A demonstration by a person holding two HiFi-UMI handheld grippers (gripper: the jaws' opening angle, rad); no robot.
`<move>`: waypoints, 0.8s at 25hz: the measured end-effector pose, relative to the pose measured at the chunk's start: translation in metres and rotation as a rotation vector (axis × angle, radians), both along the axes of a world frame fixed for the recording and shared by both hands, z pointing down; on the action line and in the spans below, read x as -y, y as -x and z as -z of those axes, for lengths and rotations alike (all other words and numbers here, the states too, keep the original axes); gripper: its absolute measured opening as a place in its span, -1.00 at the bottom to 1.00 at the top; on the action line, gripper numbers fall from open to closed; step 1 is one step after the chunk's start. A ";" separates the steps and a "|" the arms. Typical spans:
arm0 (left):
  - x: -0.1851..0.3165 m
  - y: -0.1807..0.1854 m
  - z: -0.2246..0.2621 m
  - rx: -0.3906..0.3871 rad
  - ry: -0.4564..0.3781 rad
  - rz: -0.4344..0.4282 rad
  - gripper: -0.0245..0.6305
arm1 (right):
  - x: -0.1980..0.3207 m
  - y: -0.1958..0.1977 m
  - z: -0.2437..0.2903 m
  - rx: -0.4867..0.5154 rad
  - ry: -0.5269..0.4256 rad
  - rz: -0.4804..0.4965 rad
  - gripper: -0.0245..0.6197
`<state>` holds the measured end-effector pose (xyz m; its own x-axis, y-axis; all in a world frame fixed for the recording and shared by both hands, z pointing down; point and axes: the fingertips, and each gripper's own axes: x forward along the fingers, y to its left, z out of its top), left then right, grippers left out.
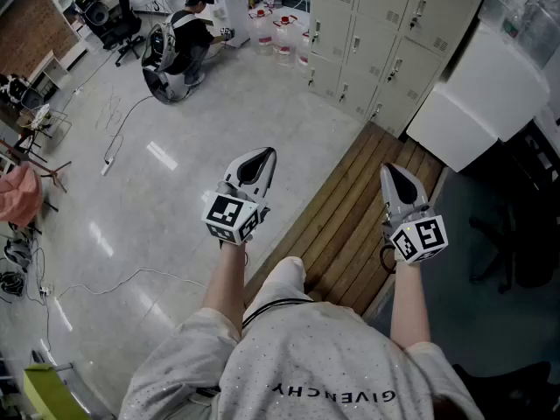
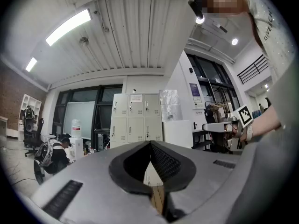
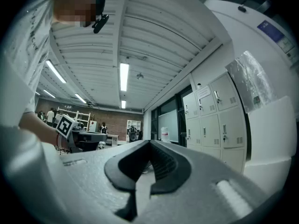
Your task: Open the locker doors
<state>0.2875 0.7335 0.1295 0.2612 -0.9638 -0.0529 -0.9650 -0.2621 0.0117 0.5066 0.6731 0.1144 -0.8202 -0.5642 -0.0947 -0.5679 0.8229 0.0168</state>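
Far ahead of the right claw [image 1: 393, 173], the lockers [image 1: 385, 24] run past the top edge of view, and a white box [image 1: 477, 103] beyond that claw hides their end. Door labels are too small to read.

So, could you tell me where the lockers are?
In the head view the lockers stand at the top right, beyond the wooden floor strip, left of the large white box.
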 end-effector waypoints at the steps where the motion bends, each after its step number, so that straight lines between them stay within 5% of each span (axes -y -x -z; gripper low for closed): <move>1: 0.003 0.004 -0.005 -0.002 -0.002 0.003 -0.93 | 0.003 0.004 -0.003 0.001 -0.004 0.000 -0.93; 9: 0.080 0.056 -0.047 -0.024 -0.037 0.034 -0.93 | 0.083 0.051 -0.045 0.000 -0.030 -0.005 -0.93; 20: 0.199 0.160 -0.071 -0.024 -0.048 0.084 -0.93 | 0.223 0.166 -0.093 -0.013 0.014 0.043 -0.93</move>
<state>0.1278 0.5349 0.2008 0.1778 -0.9784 -0.1051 -0.9832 -0.1812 0.0239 0.3409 0.4498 0.2073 -0.8449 -0.5295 -0.0761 -0.5318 0.8468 0.0128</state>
